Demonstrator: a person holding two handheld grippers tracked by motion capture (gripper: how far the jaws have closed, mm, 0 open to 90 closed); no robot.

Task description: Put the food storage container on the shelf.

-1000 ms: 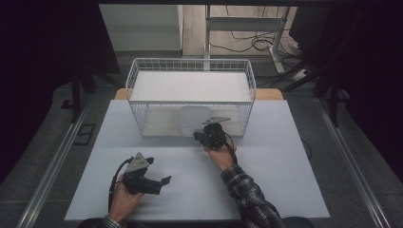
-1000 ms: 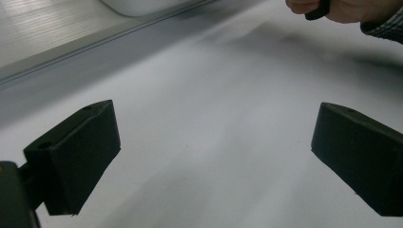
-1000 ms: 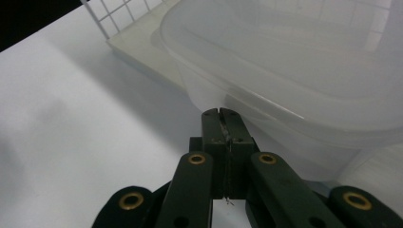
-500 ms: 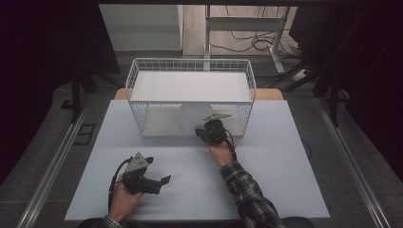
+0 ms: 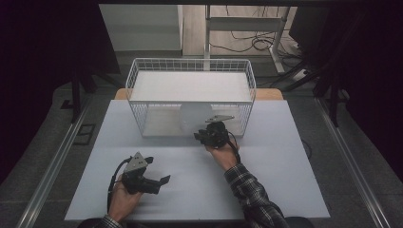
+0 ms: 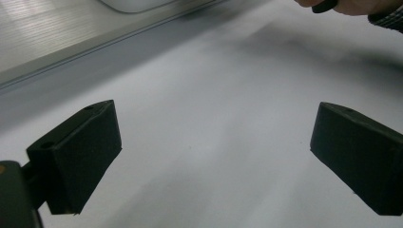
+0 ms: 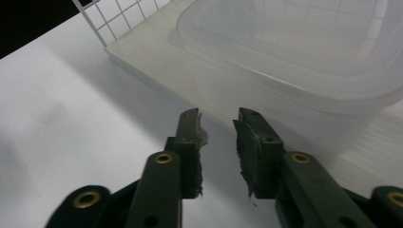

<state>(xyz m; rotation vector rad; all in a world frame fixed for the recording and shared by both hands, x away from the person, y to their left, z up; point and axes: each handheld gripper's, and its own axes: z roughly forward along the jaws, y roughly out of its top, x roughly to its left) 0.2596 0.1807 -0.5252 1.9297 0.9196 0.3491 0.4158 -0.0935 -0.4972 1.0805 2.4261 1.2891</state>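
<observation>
Since a second ago the right gripper (image 5: 212,133) has backed slightly nearer, jaws narrowly parted, empty. Directly beyond it, the clear tub (image 7: 304,52) sits in the wire basket (image 5: 138,85). Left gripper (image 6: 214,156) rests wide open, well apart.

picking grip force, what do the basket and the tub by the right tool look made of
Basket: looks like white-coated metal wire, given its thin open grid. Tub: likely translucent, frosted plastic; the grid shows faintly through its smooth walls. The right tool sits just in front of it, jaws slightly apart.
</observation>
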